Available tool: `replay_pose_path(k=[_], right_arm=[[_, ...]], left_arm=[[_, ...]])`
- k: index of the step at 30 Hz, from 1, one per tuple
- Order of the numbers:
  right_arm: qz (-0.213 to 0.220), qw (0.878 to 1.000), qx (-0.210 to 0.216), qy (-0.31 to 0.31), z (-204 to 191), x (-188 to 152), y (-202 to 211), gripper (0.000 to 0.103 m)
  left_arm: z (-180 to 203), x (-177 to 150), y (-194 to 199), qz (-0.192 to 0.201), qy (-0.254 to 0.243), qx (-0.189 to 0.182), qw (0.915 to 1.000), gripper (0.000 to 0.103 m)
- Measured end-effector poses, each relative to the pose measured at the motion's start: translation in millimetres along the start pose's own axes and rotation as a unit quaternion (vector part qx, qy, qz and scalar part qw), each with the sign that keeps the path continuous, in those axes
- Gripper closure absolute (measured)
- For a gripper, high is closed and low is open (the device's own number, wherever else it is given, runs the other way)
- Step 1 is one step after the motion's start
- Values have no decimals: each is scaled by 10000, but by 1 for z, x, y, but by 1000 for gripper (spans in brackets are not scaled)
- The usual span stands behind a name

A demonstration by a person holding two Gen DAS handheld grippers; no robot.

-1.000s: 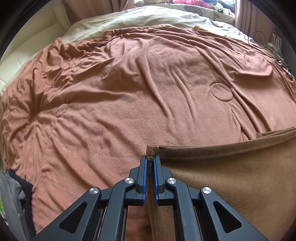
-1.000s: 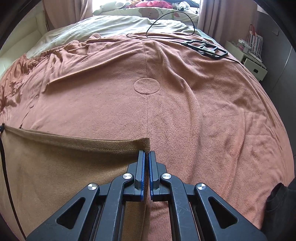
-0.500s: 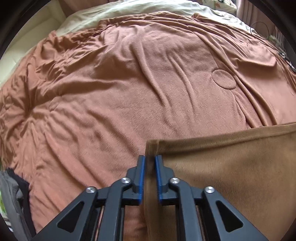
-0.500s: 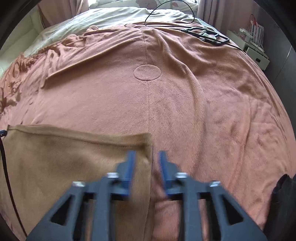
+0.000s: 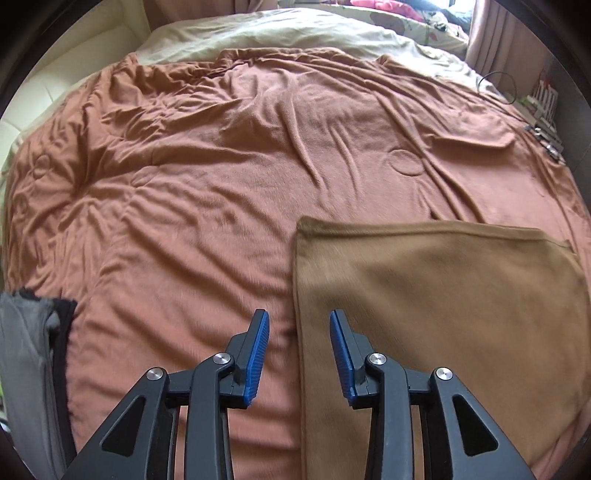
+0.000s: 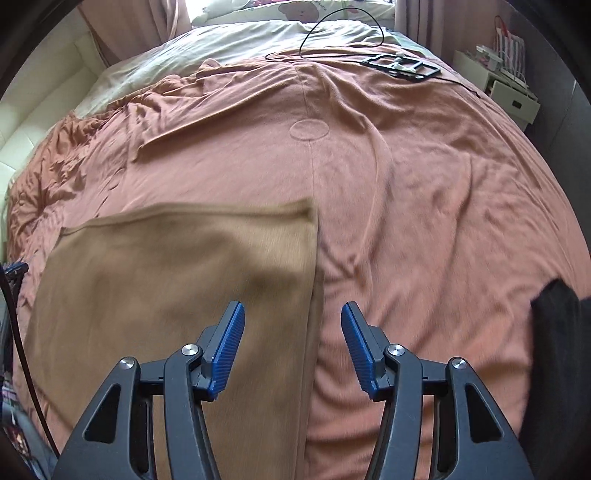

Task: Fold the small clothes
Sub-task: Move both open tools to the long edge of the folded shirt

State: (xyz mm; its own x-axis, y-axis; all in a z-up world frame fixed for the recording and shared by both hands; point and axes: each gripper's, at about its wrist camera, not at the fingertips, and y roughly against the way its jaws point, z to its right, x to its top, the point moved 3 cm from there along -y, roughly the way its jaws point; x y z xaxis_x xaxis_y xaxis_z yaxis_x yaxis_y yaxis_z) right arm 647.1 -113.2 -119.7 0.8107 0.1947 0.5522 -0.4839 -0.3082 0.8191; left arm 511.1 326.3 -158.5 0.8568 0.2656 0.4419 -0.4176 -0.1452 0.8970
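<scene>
The left claw (image 5: 299,330) hangs above the bed with its blue ribbed pads parted and still opening; the left edge of the flat tan-brown fleece garment (image 5: 424,314) runs below the gap, but neither pad touches it. The right claw (image 6: 291,323) is likewise spread and opening, poised over the same garment's (image 6: 177,288) right edge without gripping it. The garment lies spread flat on the rust-orange fleece blanket (image 5: 207,184), its upper hem straight and both top corners square.

Beyond the left claw, at the lower left of its view, a grey and black heap of clothing (image 5: 33,362) sits at the bed's edge. A dark black fabric item (image 6: 554,332) lies at the right edge in the right wrist view, apart from the garment. Farther up the blanket rest a black frame-like device (image 6: 400,66) and a thin black cable (image 6: 332,29) looping over the cream bedsheet (image 6: 240,48). A stitched round patch (image 6: 309,129) marks the blanket's middle. Pink curtains (image 6: 125,33) hang behind the bed, and a white bedside cabinet (image 6: 513,96) stands to the right. No writing is readable.
</scene>
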Motion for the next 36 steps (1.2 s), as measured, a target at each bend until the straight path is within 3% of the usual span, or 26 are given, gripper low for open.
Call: replay_pose_path(k=[14,23,36], right_arm=[[-56,9994,266,-235,9,-82,56,51],[-270,9990,251,-256,3,-124,56,51],[-506,9985,214,-84,-14,-155,49,51]], left_arm=[[10,-89,47,1,171,-363,9992,67],[14,-149,44,-219,110,-472,9986,67],[5,-197,39,-385,102,-338,9986,67]])
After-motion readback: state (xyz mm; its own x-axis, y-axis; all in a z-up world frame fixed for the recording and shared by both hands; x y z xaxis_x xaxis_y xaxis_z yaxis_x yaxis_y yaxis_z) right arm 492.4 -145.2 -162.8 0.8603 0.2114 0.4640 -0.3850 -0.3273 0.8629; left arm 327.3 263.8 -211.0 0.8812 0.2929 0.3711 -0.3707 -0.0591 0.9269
